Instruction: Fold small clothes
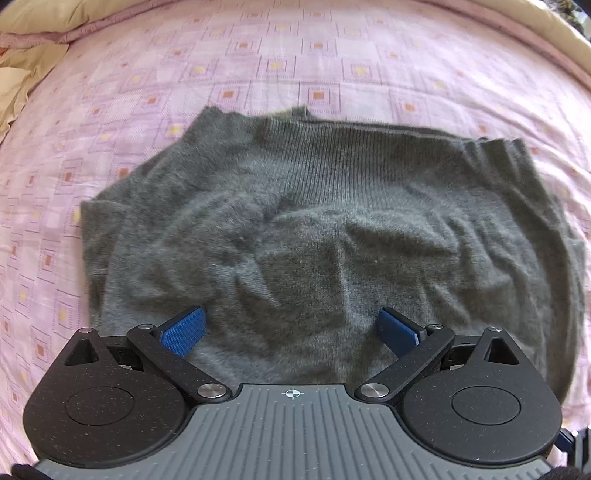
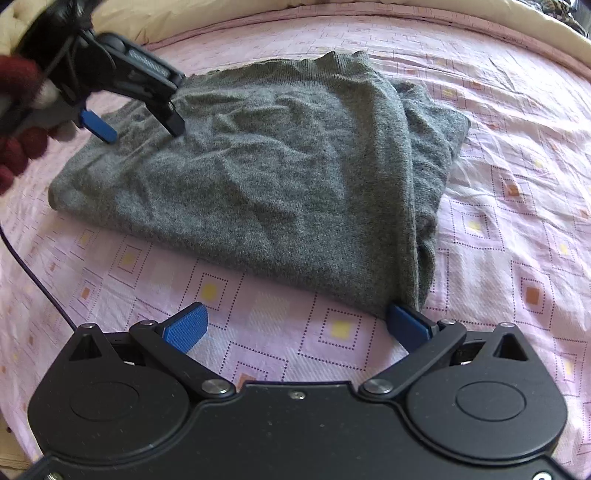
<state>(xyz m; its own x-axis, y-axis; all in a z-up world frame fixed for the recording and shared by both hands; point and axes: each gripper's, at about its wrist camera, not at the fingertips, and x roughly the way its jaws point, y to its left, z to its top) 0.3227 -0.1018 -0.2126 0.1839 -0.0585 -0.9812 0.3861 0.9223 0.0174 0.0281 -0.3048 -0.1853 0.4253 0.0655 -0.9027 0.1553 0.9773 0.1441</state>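
Two handheld grippers worked over a grey knitted sweater [image 2: 258, 177] that lay folded and rumpled on a pink bedsheet [image 2: 517, 155] printed with dotted squares. At the left of the right wrist view, a gloved hand [image 2: 22, 122] in dark red held the left gripper [image 2: 144, 131] over the garment's left end, its blue-padded fingers [image 2: 98, 127] spread wide apart and closed on nothing; whether the tips touched the knit could not be told. From that gripper's own camera the left gripper [image 1: 293, 328] hung with both pads over wrinkled grey wool, the sweater [image 1: 314, 229] filling the middle of the bedsheet [image 1: 110, 92]. A dark cable [image 2: 33, 273] curved across the sheet near the bed's left edge. Further right, the right gripper [image 2: 297, 328] sat low at the near side of the bed, fingers likewise spread, the left pad [image 2: 186, 326] over bare sheet and the right pad [image 2: 408, 325] just beside the sweater's near right corner, where the folded layers stacked into a thick edge. A cream-coloured quilt [image 2: 480, 26] bordered the far edge of the bed
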